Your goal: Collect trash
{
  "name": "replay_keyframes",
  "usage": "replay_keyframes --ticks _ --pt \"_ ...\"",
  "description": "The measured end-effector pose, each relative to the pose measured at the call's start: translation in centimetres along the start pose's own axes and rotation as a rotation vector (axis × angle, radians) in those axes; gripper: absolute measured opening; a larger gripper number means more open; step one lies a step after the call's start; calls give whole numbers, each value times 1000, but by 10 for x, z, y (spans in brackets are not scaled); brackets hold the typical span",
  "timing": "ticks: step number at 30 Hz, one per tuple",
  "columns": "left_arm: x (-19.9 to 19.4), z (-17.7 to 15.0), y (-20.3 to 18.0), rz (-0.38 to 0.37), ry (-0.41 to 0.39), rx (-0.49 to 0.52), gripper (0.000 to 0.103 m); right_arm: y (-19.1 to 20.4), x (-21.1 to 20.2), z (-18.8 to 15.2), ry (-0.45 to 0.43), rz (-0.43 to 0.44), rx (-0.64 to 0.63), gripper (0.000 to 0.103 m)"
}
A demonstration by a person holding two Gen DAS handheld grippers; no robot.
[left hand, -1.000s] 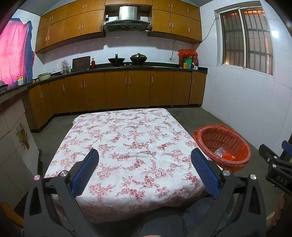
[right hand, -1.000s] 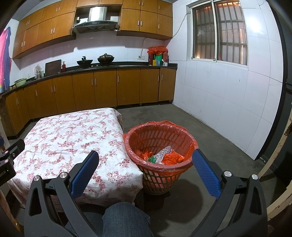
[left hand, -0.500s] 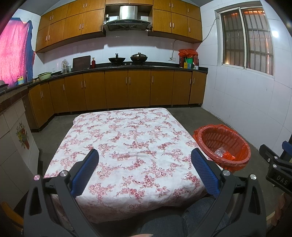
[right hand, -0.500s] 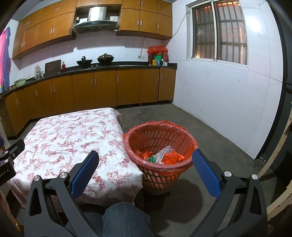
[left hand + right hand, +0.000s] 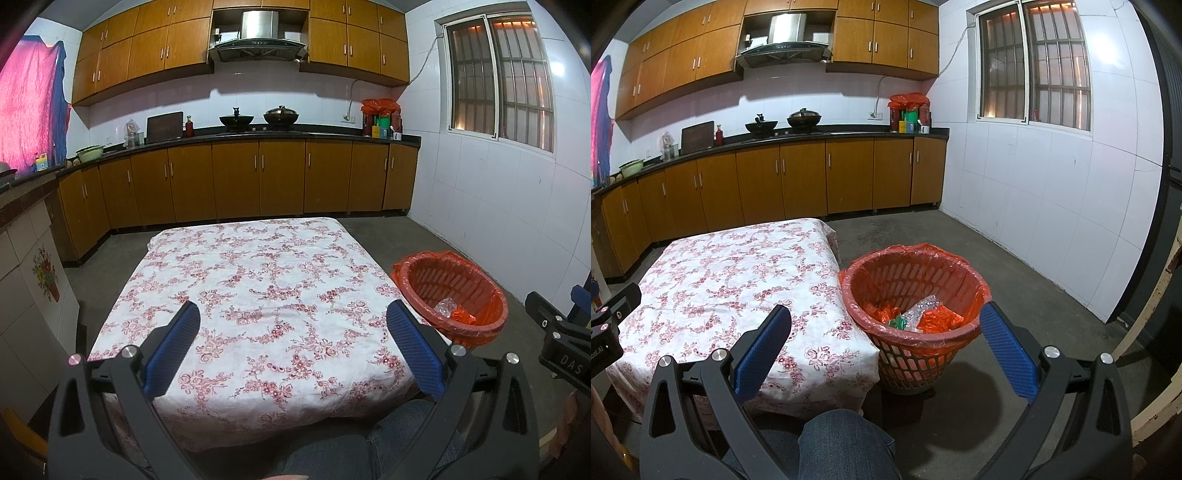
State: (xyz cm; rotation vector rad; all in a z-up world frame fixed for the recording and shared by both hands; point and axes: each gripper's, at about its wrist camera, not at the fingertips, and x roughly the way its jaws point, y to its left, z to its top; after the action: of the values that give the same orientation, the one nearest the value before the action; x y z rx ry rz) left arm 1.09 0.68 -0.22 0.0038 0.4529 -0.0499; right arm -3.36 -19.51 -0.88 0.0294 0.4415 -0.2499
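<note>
The left claw [image 5: 293, 332] was held spread wide, nothing between its blue pads [image 5: 173, 347], low over the near edge of the table [image 5: 258, 280]. The floral cloth lay flat ahead of it, and no litter could be made out on it. To the left of this claw a strip of bare floor [image 5: 99, 273] was seen between the table's left edge and the cabinets [image 5: 236, 177]. Ahead, past the table's far edge, more floor ran to the cabinet fronts. To the right of the claw, just beside the table's right edge, the bin [image 5: 450, 295] stood on the floor, and the right tool's body was seen at the frame's right margin.

The right claw [image 5: 886, 334] was likewise spread, gripping nothing. Its left pad [image 5: 762, 349] was seen over the table's near right corner [image 5: 857, 354]; its right pad [image 5: 1006, 352] lay over the floor beside the bin's right rim. The bin [image 5: 967, 291], lined with an orange bag, sat ahead between the two pads and close below them, its side against the hanging cloth. The trash [image 5: 919, 314] was seen in its bottom: crumpled clear plastic, orange wrappers and a green scrap. To the right of the claw, open floor [image 5: 1034, 295] stretched to the tiled wall [image 5: 1052, 206]. Below both claws a denim-clad knee [image 5: 842, 443] was seen.
</note>
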Motion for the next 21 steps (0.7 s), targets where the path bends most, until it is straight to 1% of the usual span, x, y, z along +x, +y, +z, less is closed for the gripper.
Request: replay_keyframes --ticks 21 --pt "4 -6 -2 -10 11 -4 99 -1 1 0 1 0 -1 101"
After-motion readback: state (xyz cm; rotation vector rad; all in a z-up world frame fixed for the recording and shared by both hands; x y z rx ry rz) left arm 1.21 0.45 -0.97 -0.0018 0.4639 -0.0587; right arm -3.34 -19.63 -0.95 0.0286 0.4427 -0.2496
